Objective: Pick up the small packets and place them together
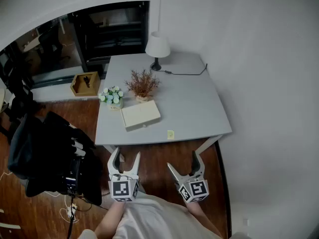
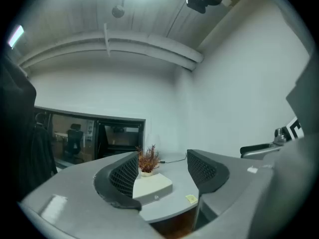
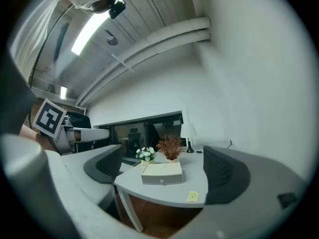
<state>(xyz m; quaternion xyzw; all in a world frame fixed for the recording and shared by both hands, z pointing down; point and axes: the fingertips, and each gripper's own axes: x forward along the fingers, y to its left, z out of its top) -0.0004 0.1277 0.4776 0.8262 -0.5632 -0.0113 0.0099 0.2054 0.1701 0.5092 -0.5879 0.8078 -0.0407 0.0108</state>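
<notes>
Grey tabletop (image 1: 197, 103), one small yellow packet (image 1: 171, 134) lying flat near its front edge, just in front of a cream box (image 1: 141, 114): that is the scene as a person holds two grippers low over the wooden floor (image 1: 159, 172), short of the table.

The left gripper (image 1: 126, 156) has its jaws spread wide with nothing between the pads. The packet sits ahead of it and off to its right, up on the table and well apart from the jaws. In the left gripper view it shows just beside the inner edge of the right-hand jaw, with the box in the gap.

The right gripper (image 1: 182, 161) also stands spread and empty. The packet lies ahead of it and slightly to its left, again clear of any contact. In the right gripper view it appears low in the gap, nearer the right-hand jaw, at the lip of the table.

Behind the box stand a pot of white flowers (image 1: 111, 96) and a dried plant (image 1: 142, 83). A white lamp (image 1: 157, 48) sits at the far edge.
</notes>
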